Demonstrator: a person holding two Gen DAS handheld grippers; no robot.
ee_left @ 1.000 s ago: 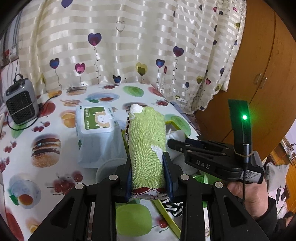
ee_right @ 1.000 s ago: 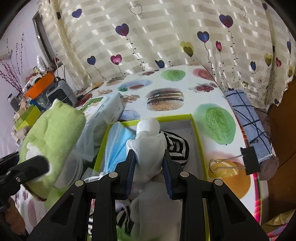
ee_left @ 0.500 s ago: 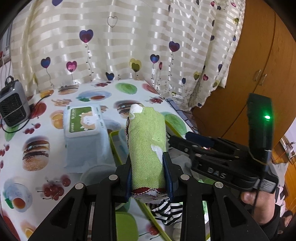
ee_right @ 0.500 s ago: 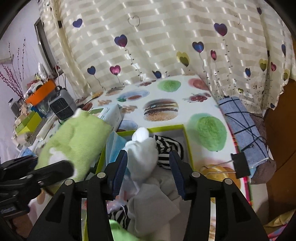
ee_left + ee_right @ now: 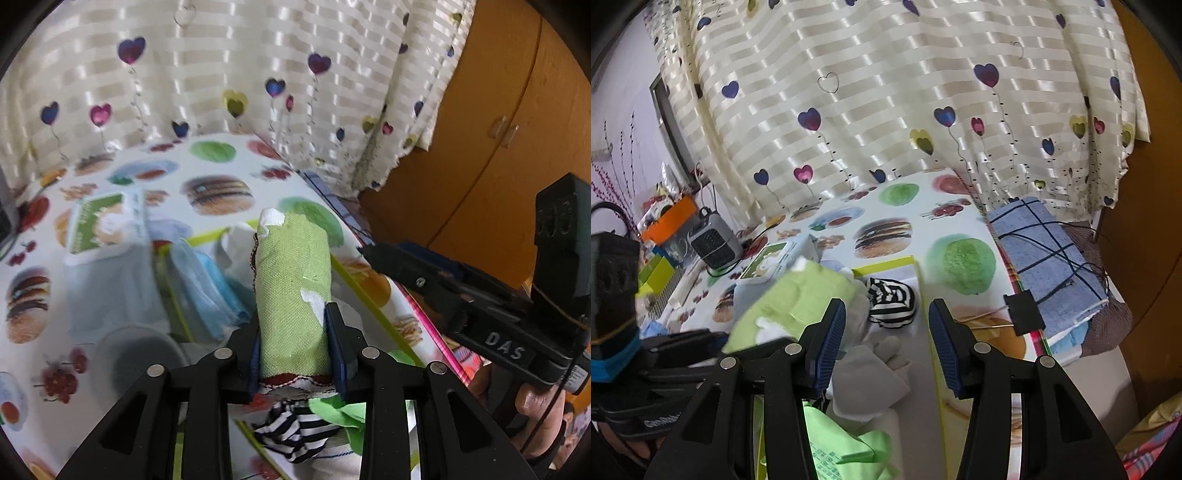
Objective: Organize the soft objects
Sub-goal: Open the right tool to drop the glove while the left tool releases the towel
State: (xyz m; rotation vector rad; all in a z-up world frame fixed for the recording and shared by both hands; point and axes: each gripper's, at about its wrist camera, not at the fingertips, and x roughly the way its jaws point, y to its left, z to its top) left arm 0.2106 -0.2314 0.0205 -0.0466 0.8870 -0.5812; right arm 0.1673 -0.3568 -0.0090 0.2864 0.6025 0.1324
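Note:
My left gripper (image 5: 293, 325) is shut on a rolled green cloth (image 5: 291, 295) with white patches and holds it over the yellow-rimmed box (image 5: 354, 280). The green roll also shows in the right wrist view (image 5: 798, 295), at the box's left side. My right gripper (image 5: 886, 332) is open and empty above the box (image 5: 886, 263). In the box lie a black-and-white striped sock ball (image 5: 892, 302), a grey-white sock (image 5: 871, 373), a light green cloth (image 5: 846, 443) and a blue item (image 5: 207, 288).
A wet-wipes pack (image 5: 107, 221) sits left of the box. A small grey heater (image 5: 714, 240) stands at the far left. A blue checked cloth (image 5: 1045, 258) and a black binder clip (image 5: 1023, 312) lie at the table's right edge. A wooden cabinet (image 5: 498, 129) stands to the right.
My right gripper let go of the grey-white sock, opened wide and lifted. My left gripper carried the green roll to the right, over the box.

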